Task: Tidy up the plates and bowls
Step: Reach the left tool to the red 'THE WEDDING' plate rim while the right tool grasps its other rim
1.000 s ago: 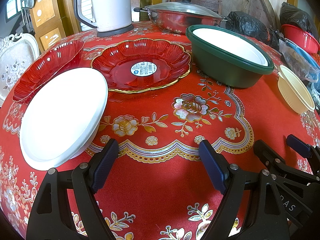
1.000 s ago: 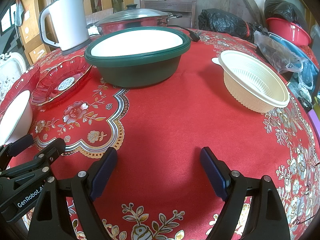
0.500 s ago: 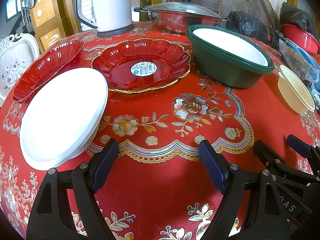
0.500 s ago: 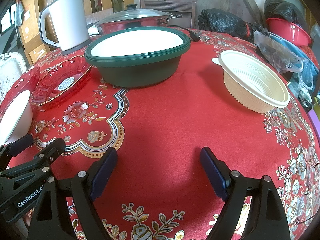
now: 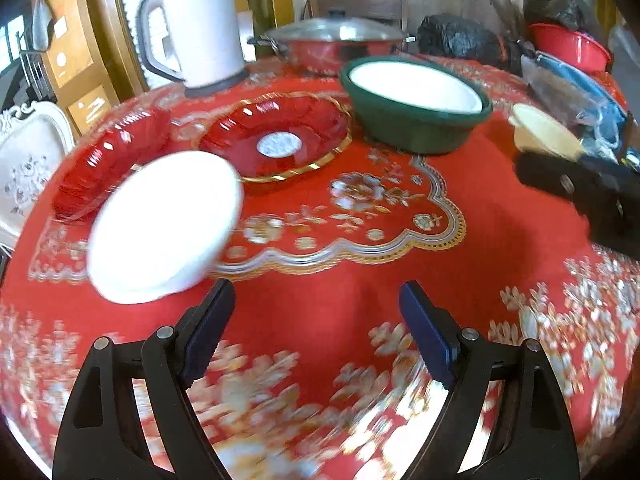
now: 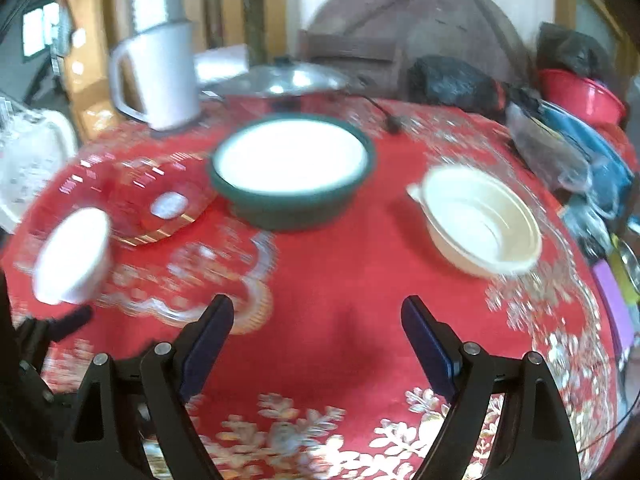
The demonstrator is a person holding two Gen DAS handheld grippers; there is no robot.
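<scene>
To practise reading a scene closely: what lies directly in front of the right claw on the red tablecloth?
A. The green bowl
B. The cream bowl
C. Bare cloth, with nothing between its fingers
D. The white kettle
C: the right claw is open over bare tablecloth; the cream bowl and green bowl sit farther back.

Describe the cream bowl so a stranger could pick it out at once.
Start at the big green bowl in the middle of the red tablecloth. Just right of it, apart from it, sits the cream bowl. Unlike its neighbour, it is pale, ribbed inside, empty, with a small tab on its rim.
</scene>
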